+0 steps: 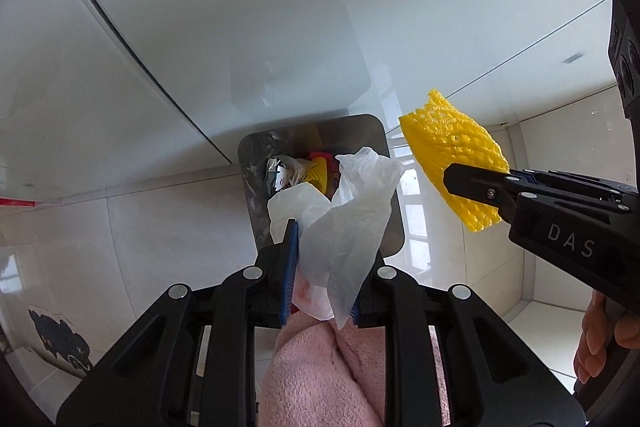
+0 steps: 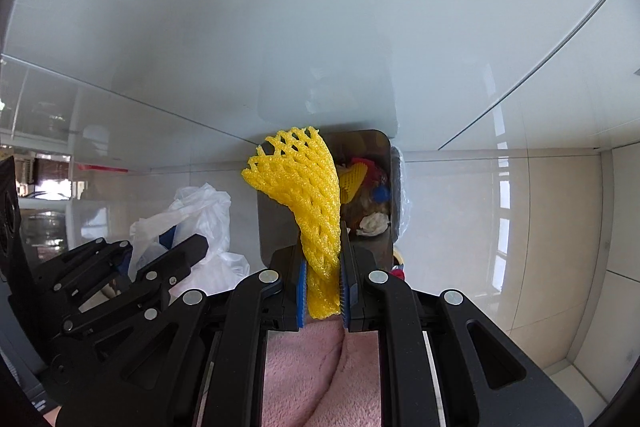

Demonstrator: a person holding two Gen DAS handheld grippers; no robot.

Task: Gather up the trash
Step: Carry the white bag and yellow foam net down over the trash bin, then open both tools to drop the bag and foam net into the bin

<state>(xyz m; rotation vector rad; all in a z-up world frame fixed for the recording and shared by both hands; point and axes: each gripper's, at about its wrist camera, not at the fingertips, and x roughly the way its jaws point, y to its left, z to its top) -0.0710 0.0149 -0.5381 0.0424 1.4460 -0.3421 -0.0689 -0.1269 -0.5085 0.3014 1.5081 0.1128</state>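
Left gripper [image 1: 325, 267] with fingers pinching a crumpled white plastic bag [image 1: 348, 219], held above the open trash bin [image 1: 256, 203] on the tiled floor [image 1: 140, 219]. Bag bunched between the blue pads, long axis running forward along the fingers, loose end fanning out toward the bin mouth and covering part of it in the left wrist view. In the right wrist view, same bag [image 2: 200, 223] off to the left, beside the bin [image 2: 276, 223] rather than over it.

Right gripper [image 2: 323, 287] with fingers clamped on a yellow foam fruit net [image 2: 304, 199]. Net elongated, lower end squeezed flat between the pads, long axis rising forward from the grip, open meshed end curling to the left and pointing at the bin's near left corner. From the left wrist view, net [image 1: 452, 155] and right gripper [image 1: 472, 187] to the right of the bin, net sticking out past the fingertips, angled up and to the left.

Inside the bin: another yellow net piece [image 2: 354, 179], something red, a blue bit, a crumpled white tissue [image 2: 372, 223]. Bin standing against a pale glossy wall panel [image 1: 240, 7].

Pink fleece sleeve [image 2: 316, 371] beneath each gripper.
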